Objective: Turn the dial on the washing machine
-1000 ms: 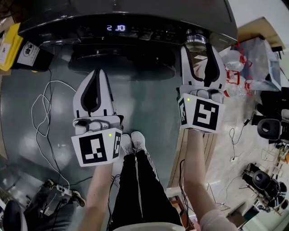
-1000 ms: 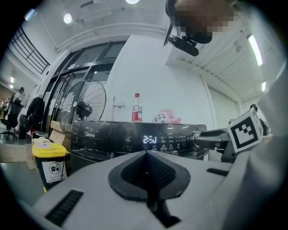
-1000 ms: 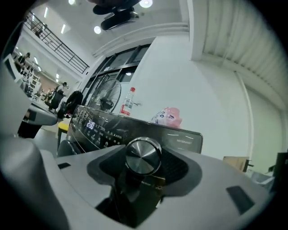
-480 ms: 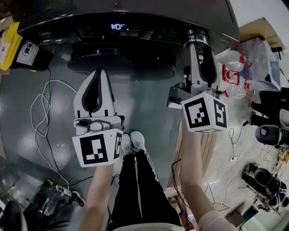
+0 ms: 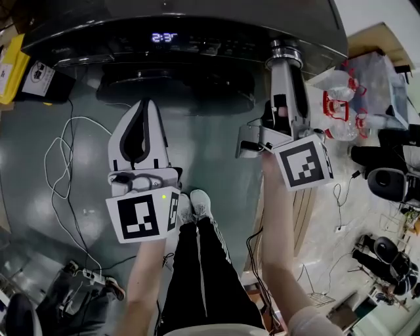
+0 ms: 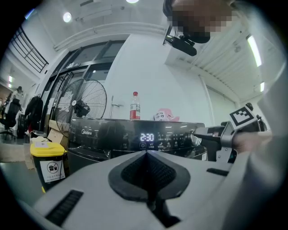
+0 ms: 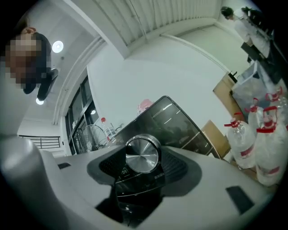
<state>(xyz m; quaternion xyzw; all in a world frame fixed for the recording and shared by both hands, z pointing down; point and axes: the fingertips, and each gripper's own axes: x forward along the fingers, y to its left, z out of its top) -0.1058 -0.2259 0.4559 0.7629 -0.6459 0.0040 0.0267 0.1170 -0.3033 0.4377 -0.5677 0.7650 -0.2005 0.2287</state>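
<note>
grey-green floor (image 5: 216,157) strewn with white cables (image 5: 60,172); dark washing machine (image 5: 197,23). right gripper (image 5: 286,56) clamped on the dial (image 7: 142,154); left gripper (image 5: 140,108) jaws together. in the head view the dial is mostly hidden.

Washing machine (image 5: 184,26) at 12 o'clock. Dial (image 5: 285,47) at its 3 o'clock end, between jaws of right gripper (image 5: 286,60). Left gripper (image 5: 146,106) before machine, toward 9. Bottles (image 5: 341,105) at 3 o'clock.

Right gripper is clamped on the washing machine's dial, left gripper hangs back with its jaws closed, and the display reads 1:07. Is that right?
Not quite. The display reads 2:30, not 1:07, as the left gripper view shows. The rest holds: the right gripper is clamped on the dial of the washing machine, and the left gripper hangs back with its jaws closed.
</note>
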